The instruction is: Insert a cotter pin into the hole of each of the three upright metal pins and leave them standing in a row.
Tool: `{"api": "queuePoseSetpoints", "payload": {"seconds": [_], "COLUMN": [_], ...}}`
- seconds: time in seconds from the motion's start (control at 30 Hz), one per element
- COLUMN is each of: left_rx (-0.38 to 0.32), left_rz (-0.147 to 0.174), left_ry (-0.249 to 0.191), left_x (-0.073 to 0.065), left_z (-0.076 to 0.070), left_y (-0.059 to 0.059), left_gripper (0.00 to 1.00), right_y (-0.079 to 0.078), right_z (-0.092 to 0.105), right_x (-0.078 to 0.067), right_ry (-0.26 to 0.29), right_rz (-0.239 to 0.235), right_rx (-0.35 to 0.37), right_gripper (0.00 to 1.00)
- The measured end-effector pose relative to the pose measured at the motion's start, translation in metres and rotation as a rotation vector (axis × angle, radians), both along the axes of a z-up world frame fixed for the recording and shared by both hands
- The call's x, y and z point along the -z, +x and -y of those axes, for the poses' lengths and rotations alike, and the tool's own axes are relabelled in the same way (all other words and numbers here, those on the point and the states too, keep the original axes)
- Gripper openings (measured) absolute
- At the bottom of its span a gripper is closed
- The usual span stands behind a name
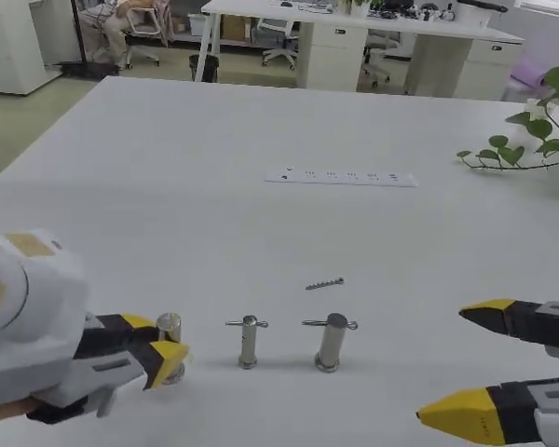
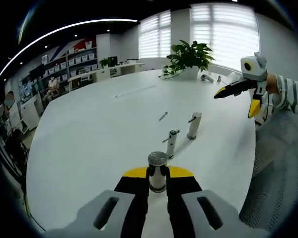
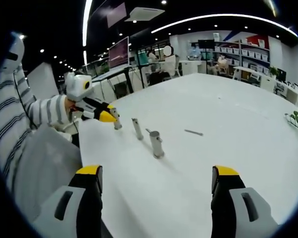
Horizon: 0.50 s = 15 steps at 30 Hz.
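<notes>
Three upright metal pins stand in a row on the white table [image 1: 261,223]. My left gripper [image 1: 158,341] [image 2: 157,174] is shut on the left pin [image 1: 170,328] [image 2: 157,163]. The middle pin [image 1: 249,341] [image 2: 172,143] and the right pin [image 1: 331,341] [image 2: 194,125] each carry a cotter pin through the top. A loose cotter pin [image 1: 324,283] [image 2: 163,116] [image 3: 193,132] lies flat just beyond them. My right gripper [image 1: 466,361] [image 3: 156,173] hovers open to the right of the row, holding nothing; the right pin [image 3: 156,144] is nearest to it.
A white power strip [image 1: 340,177] lies further back at the table's middle. A leafy plant [image 1: 540,130] reaches in over the right edge. Desks, chairs and a seated person [image 1: 121,23] are beyond the far edge.
</notes>
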<state>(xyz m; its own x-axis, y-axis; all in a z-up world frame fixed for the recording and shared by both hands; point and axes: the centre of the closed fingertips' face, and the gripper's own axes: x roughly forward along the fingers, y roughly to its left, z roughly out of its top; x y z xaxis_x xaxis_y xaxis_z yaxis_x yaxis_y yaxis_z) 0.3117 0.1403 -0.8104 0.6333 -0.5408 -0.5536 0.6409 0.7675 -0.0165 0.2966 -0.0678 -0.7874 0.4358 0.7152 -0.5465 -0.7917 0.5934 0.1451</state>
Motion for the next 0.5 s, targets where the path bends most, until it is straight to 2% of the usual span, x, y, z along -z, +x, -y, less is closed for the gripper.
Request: {"api": "queuePoseSetpoints", "payload": {"seconds": [0.23, 0.37, 0.4, 0.43, 0.47, 0.5], "left_rx": [0.037, 0.115, 0.119, 0.126, 0.124, 0.125], "left_rz": [-0.021, 0.000, -0.007, 0.010, -0.003, -0.003], "left_ry": [-0.063, -0.016, -0.020, -0.041, -0.056, -0.056], "left_x": [0.014, 0.022, 0.024, 0.022, 0.022, 0.022], "left_z": [0.014, 0.020, 0.021, 0.024, 0.025, 0.025], "left_y": [-0.013, -0.019, -0.020, -0.020, -0.022, -0.022], "left_gripper": [0.11, 0.11, 0.11, 0.11, 0.11, 0.11], "right_y": [0.001, 0.002, 0.002, 0.002, 0.003, 0.003], "right_z": [0.006, 0.009, 0.009, 0.010, 0.010, 0.011], "right_x": [0.003, 0.005, 0.005, 0.005, 0.006, 0.006], "right_ry": [-0.011, -0.022, -0.025, -0.028, -0.032, -0.035], "right_rz": [-0.010, -0.016, -0.018, -0.020, -0.023, -0.025], "right_rx": [0.018, 0.020, 0.021, 0.021, 0.019, 0.018], "right_gripper": [0.91, 0.91, 0.91, 0.91, 0.90, 0.90]}}
